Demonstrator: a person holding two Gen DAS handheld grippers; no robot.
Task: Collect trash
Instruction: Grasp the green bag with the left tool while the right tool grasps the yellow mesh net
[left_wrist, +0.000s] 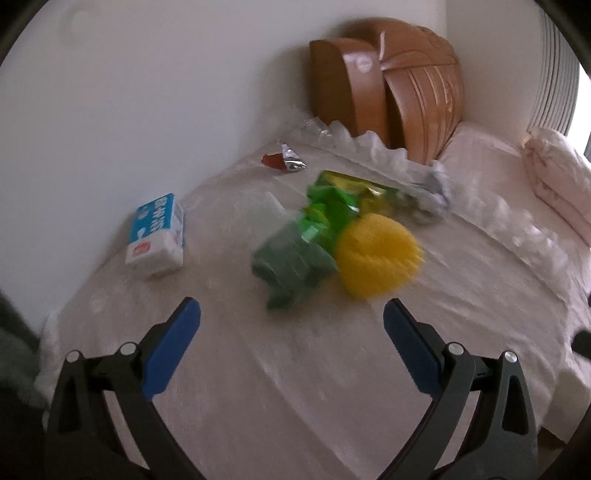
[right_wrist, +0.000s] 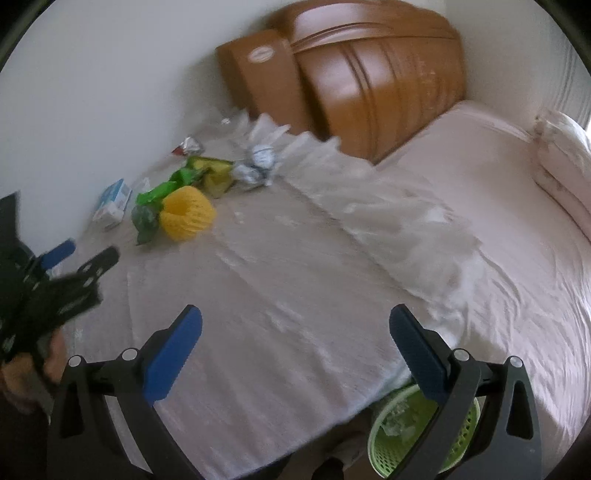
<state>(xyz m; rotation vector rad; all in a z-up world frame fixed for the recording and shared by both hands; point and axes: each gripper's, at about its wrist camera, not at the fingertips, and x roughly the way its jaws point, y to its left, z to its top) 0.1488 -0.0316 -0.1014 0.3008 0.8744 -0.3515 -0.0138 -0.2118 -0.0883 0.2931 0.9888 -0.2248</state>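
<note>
On the bed I count one yellow honeycomb ball (left_wrist: 378, 254), one blue-and-white tissue pack (left_wrist: 157, 236), several green wrappers (left_wrist: 325, 206), one dark green bag (left_wrist: 291, 267), one foil wrapper (left_wrist: 286, 158), one crumpled silver wrapper (right_wrist: 256, 164), and one green basket (right_wrist: 424, 432).

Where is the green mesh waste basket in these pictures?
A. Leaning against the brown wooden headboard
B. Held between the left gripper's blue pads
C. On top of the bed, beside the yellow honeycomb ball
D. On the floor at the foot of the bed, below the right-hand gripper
D. The right wrist view shows the green mesh waste basket down past the edge of the pale bed sheet, partly hidden behind the open right gripper.
</note>
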